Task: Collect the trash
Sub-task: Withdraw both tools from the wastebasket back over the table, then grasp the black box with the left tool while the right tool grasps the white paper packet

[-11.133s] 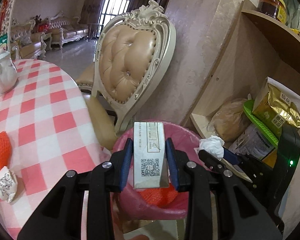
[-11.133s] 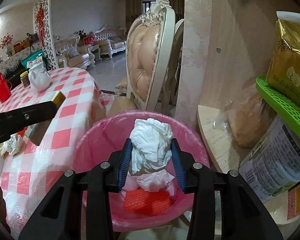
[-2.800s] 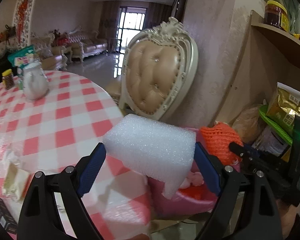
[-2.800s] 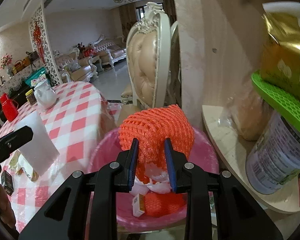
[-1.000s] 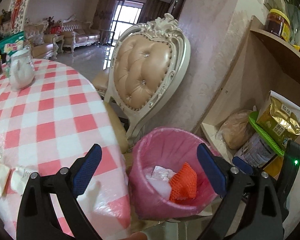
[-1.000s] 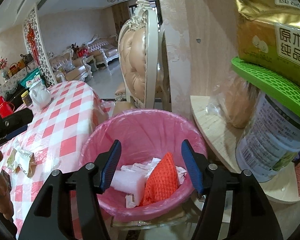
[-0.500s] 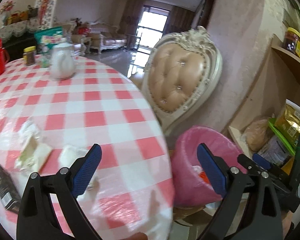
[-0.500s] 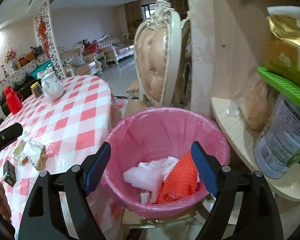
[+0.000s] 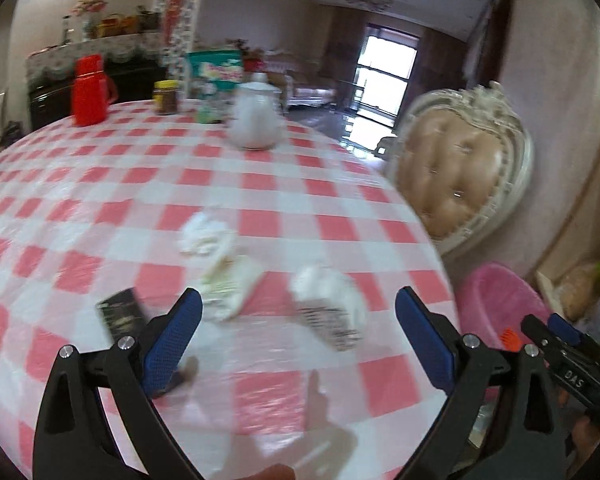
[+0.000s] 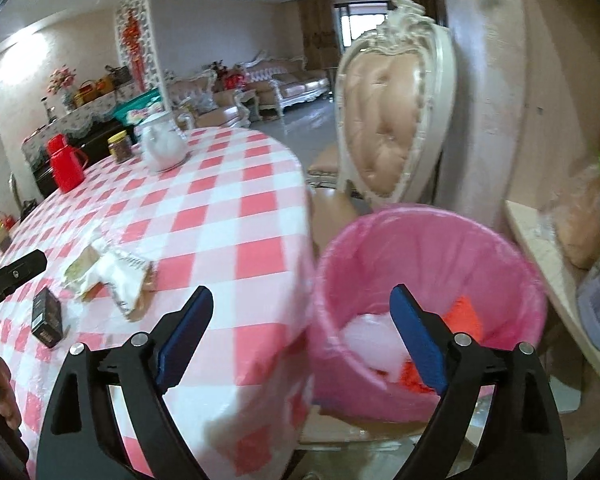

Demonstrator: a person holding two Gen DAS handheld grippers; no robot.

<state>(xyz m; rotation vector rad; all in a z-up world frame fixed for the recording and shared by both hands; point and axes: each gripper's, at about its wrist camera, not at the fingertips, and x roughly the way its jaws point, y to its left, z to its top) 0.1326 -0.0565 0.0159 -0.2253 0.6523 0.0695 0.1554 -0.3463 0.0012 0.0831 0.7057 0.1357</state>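
Both grippers are swinging away from the pink-lined bin and back toward the checked worktop, where a second ago they were hanging over the bin's mouth. Now the left gripper (image 9: pixel 296 320) is hovering above the worktop (image 9: pixel 260 184) with its blue pads spread wide and nothing between them. Framed between those pads are a crumpled white wrapper with dark striped print (image 9: pixel 328 308) and, just to its left, a pale flattened packet (image 9: pixel 230 284); a wad of white tissue (image 9: pixel 206 238) is lying just beyond the packet, and a small dark box (image 9: pixel 120 314) is sitting near the left pad.

At the worktop's edge, the right gripper (image 10: pixel 300 340) is still widening its jaws, empty, with the pink-lined bin (image 10: pixel 424 220) right beside it and orange netting (image 10: pixel 464 316) and white foam (image 10: pixel 374 340) already inside.

Several scraps are still out, so the collection looks well along but unfinished. A clean pick here probably calls for the left gripper to settle on one piece, likely the striped wrapper nearest the bin, to come down until the pads straddle it, and to close low against the cloth, since thin paper can slide out of a high pinch. Motion blur is making the scraps' exact edges hard to read. Farther back, a white teapot (image 9: pixel 254 124), a brown jar (image 9: pixel 166 98) and a red flask (image 9: pixel 88 96) are standing well apart from the litter and look like items to leave alone.
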